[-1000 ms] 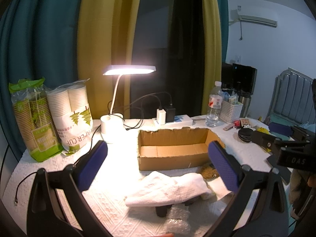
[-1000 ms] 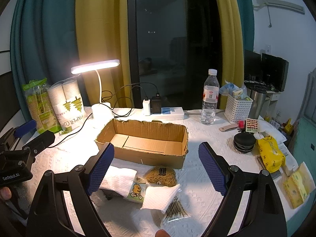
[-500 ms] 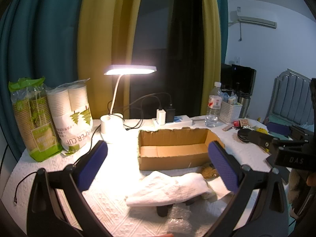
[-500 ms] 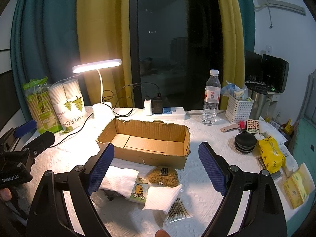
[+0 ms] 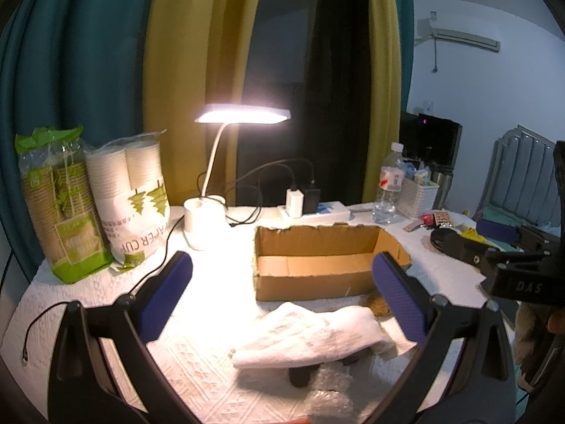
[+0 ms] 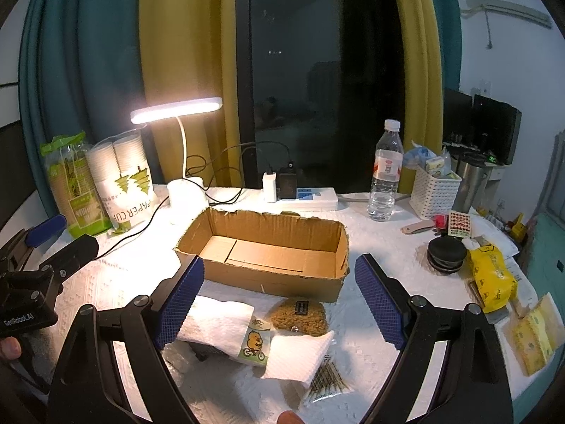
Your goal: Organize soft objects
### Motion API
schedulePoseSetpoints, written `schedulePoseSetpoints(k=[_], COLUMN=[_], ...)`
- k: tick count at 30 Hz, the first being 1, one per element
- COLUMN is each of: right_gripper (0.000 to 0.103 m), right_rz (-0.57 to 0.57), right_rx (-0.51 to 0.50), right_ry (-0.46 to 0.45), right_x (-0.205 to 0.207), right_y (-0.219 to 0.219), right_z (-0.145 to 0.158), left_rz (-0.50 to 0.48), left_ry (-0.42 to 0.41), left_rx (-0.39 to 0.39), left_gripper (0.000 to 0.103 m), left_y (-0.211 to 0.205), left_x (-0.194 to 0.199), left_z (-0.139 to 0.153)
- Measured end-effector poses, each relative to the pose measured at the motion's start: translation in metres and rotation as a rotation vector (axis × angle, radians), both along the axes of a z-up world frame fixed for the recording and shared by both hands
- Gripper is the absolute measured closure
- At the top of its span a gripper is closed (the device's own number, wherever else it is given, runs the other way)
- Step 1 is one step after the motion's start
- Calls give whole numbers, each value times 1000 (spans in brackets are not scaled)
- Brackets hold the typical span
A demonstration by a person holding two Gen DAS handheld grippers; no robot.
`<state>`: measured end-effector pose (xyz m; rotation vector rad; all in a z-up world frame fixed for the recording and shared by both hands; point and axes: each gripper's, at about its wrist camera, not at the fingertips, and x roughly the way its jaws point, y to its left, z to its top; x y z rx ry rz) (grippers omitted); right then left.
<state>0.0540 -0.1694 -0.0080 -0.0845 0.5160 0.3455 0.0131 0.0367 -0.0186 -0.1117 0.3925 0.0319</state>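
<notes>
Over the last second nothing has moved: both the left gripper (image 5: 282, 296) and right gripper (image 6: 279, 300) hover spread and empty, box (image 6: 268, 247) unfilled, sorting not begun.

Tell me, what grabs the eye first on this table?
The lit desk lamp glares at the back left, above an empty cardboard box at the middle. In front of the box lies a heap of white paper towels and a brown fuzzy pad, framed by the open blue-padded right tongs.
</notes>
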Motion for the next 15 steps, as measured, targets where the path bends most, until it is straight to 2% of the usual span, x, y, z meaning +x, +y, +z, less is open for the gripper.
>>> schedulePoseSetpoints(k=[7,15], right_gripper=[14,14], right_rz=[57,146], right_rx=[-21,-22], right_ry=[84,225], right_x=[18,39], right_y=[18,48], right_z=[-25,-67], left_rz=[30,66], left_ry=[47,98], left_rx=[-9,-11], left_gripper=[1,1], left_y=[16,36], left_x=[8,16], left_z=[-18,-38])
